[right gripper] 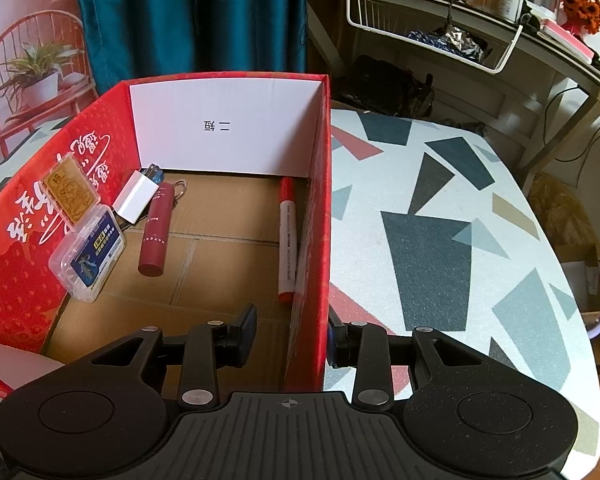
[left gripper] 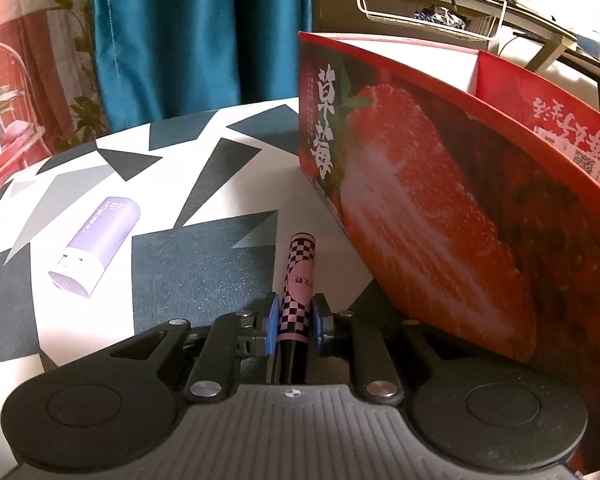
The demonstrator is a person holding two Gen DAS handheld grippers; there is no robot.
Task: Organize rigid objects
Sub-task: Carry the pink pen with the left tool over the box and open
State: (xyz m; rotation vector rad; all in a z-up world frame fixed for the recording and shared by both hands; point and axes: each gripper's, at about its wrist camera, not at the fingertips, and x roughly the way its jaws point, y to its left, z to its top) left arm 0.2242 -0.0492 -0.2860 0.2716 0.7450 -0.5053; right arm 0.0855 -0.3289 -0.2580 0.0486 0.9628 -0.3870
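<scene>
My left gripper (left gripper: pixel 295 326) is shut on a pink and black checkered tube (left gripper: pixel 298 280), low over the table just left of the red strawberry box (left gripper: pixel 440 216). A purple cylindrical device (left gripper: pixel 96 246) lies on the table to the left. My right gripper (right gripper: pixel 292 336) straddles the right wall of the box (right gripper: pixel 312 240), one finger inside and one outside; whether it grips the wall is unclear. Inside the box lie a red marker (right gripper: pixel 287 240), a dark red tube (right gripper: pixel 154 230), a white charger (right gripper: pixel 135 196), a clear plastic case (right gripper: pixel 88 256) and a gold card (right gripper: pixel 70 192).
The table (right gripper: pixel 440 240) has a white cloth with dark triangles. A teal curtain (left gripper: pixel 196 32) hangs behind. A desk with a white wire basket (right gripper: pixel 432 36) and clutter stands at the back right. A red chair with a plant (right gripper: pixel 32 80) is at the left.
</scene>
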